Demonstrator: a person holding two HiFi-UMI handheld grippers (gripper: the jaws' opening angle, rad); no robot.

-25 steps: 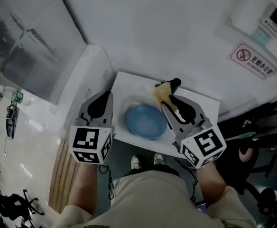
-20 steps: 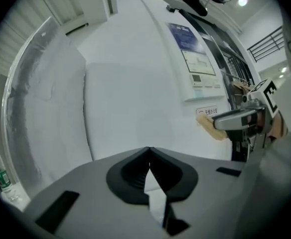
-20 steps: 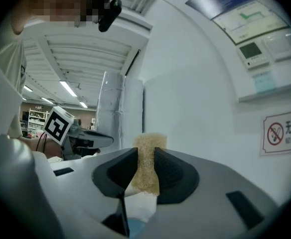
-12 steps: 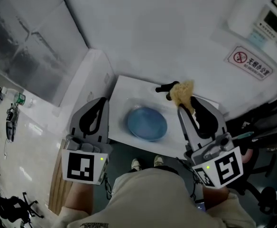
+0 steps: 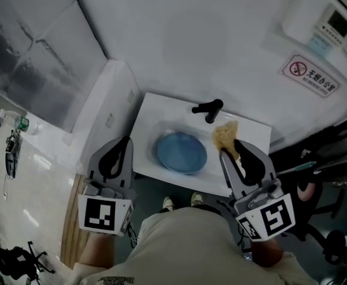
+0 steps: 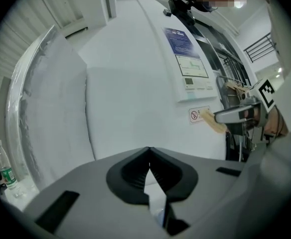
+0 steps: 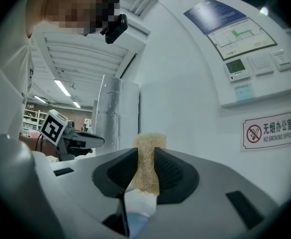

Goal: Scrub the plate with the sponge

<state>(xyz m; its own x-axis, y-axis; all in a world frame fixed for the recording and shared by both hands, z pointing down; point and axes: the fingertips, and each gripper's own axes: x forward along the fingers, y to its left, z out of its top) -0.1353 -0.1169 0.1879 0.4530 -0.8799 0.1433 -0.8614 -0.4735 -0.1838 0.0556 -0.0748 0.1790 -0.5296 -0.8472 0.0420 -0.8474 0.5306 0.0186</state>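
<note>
A round blue plate [image 5: 182, 152] lies in the white sink [image 5: 153, 111], below a black faucet [image 5: 209, 108]. My right gripper [image 5: 229, 149] hovers right of the plate, above the sink's right rim, shut on a tan sponge [image 5: 227, 135]. In the right gripper view the sponge [image 7: 146, 163] stands upright, squeezed between the dark pads [image 7: 171, 171]. My left gripper [image 5: 125, 141] hangs left of the sink with nothing in it. Its jaws meet in the left gripper view [image 6: 148, 166], which faces the white wall; the sponge [image 6: 213, 123] shows there at the right.
A no-smoking sign [image 5: 309, 75] and a control panel [image 5: 334, 22] hang on the wall at the upper right. A white ledge [image 5: 105, 100] adjoins the sink's left side. A bottle [image 5: 20, 122] stands at the far left. The person's shoes [image 5: 169, 203] show below the sink.
Both grippers have drawn back toward the person and risen. The sponge has moved from beside the faucet to the right of the plate.
</note>
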